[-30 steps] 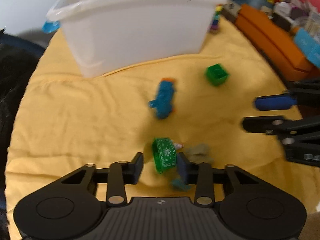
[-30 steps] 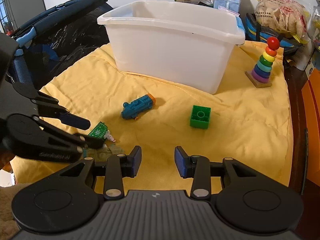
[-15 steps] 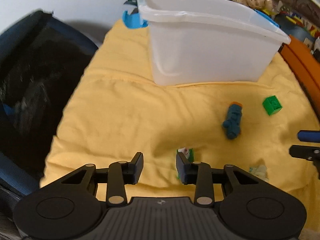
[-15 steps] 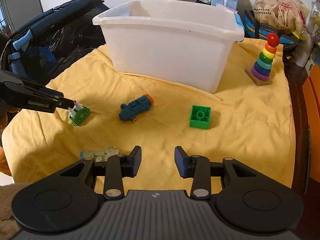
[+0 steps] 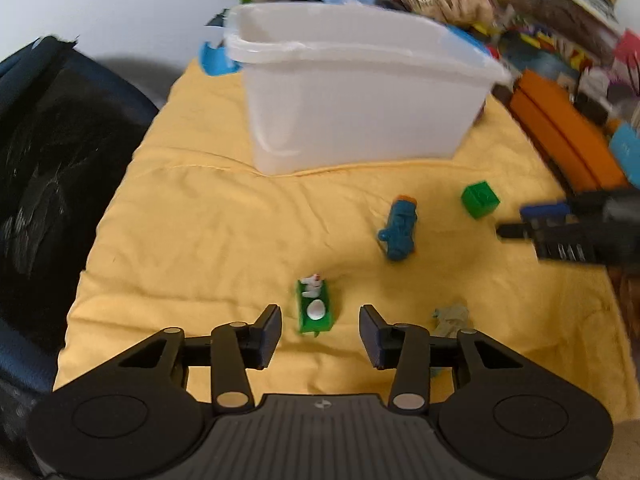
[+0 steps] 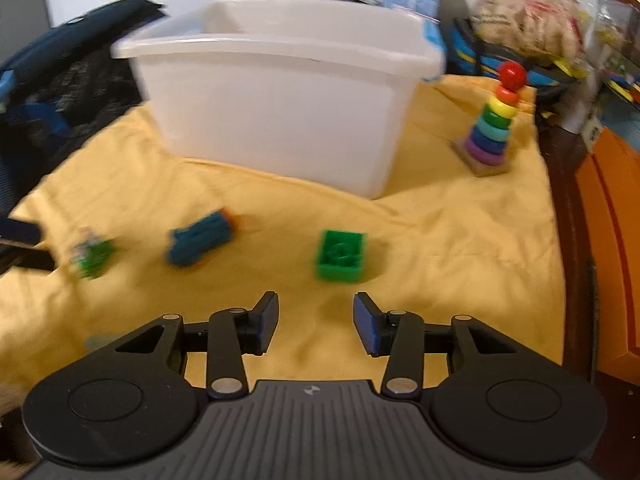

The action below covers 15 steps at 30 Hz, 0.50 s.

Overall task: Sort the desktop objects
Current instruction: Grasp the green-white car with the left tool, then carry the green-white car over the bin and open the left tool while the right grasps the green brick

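Observation:
A small green toy plate with white bits (image 5: 315, 308) lies on the yellow cloth (image 5: 200, 240), just ahead of my left gripper (image 5: 320, 336). The jaws are opening and neither pad touches the plate. It also shows blurred (image 6: 92, 258) in the right wrist view. My right gripper (image 6: 316, 324) is also opening, with nothing between its fingers, and hangs just short of a green brick (image 6: 342, 256). A blue toy with an orange end (image 6: 200, 240) lies between the two green pieces. Behind them stands the white bin (image 6: 280, 100).
A rainbow ring stacker (image 6: 494, 120) stands right of the bin. Orange boxes (image 6: 608, 240) line the right edge. A dark bag (image 5: 48, 180) borders the cloth on the left. A small pale scrap (image 5: 452, 316) lies by my left gripper's right finger. Cluttered packets sit behind the bin.
The left gripper carried the green plate to the left, set it on the cloth and let it go. The right gripper came closer to the green brick. Both jaws stand wider.

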Available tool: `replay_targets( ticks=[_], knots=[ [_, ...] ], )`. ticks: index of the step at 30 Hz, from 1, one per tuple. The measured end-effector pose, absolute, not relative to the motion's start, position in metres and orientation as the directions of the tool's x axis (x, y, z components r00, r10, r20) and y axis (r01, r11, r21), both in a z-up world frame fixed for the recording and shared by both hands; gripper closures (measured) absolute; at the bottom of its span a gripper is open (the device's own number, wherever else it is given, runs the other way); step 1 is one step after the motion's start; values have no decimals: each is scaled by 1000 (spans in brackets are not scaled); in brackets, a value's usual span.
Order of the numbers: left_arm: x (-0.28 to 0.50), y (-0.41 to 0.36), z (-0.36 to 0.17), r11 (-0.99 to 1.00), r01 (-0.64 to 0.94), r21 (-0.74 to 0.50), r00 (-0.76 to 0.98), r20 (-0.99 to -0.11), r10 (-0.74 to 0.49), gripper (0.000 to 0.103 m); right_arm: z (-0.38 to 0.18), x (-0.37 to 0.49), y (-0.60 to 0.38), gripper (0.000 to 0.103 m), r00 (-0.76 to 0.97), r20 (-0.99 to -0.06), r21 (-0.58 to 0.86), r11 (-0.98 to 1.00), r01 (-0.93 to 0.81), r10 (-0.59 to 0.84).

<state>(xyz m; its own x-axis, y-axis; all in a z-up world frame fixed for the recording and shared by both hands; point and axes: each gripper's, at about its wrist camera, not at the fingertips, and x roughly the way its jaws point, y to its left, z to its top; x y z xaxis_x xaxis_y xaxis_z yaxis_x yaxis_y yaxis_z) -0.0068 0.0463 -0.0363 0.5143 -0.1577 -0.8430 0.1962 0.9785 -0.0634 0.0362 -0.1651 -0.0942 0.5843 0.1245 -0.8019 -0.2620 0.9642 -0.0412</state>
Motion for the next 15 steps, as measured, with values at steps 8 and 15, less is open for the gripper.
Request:
replay_targets(
  ticks=[8, 15],
  knots=[
    [20, 44, -67, 981, 155, -115, 470, -865, -176, 58, -118, 80, -171, 43, 578, -809, 2, 983, -182, 109],
    [21, 44, -69, 977, 180, -119, 464, -865, -190, 79, -122, 71, -161, 69, 584, -804, -59, 963, -264, 111]
  ],
)
